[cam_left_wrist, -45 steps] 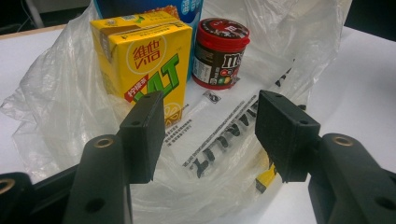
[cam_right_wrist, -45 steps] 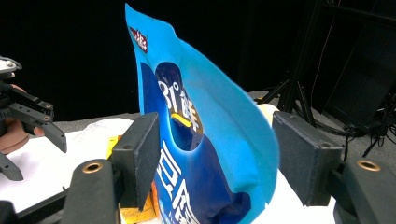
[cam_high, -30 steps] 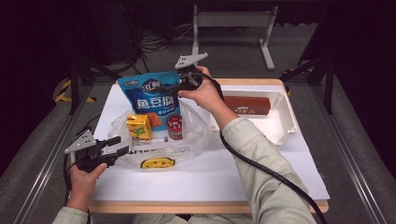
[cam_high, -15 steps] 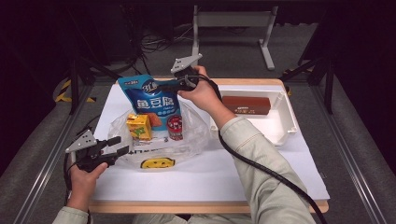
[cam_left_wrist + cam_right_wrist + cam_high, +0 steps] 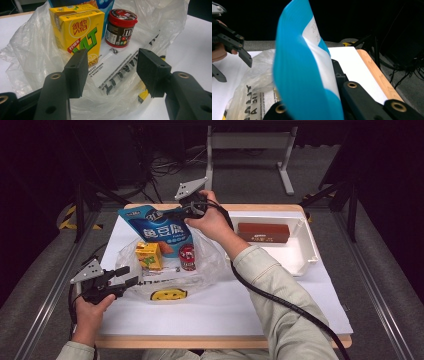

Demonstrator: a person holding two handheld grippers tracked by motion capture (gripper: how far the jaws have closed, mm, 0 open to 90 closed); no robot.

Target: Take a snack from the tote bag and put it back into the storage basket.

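Observation:
A blue snack bag [image 5: 157, 231] hangs tilted above the far side of a clear plastic bag [image 5: 210, 265]. My right gripper [image 5: 172, 212] is shut on its top edge. In the right gripper view the blue snack bag [image 5: 297, 75] stands pinched between the black jaws. Inside the plastic bag stand a yellow drink carton [image 5: 149, 255] and a red-lidded candy tub [image 5: 187, 257]. My left gripper [image 5: 127, 276] hovers open at the plastic bag's near left edge. Between its spread jaws, my left gripper [image 5: 112, 67] faces the carton [image 5: 77, 30] and the tub [image 5: 120, 27], touching nothing.
A white tray [image 5: 305, 250] at the right holds a brown box [image 5: 263, 232]. The white board [image 5: 280, 305] covers the wooden table. A metal stand and cables lie on the floor beyond the far edge.
The right gripper has closed on the blue bag's top and lifted it up and to the left. The left gripper has stayed in place.

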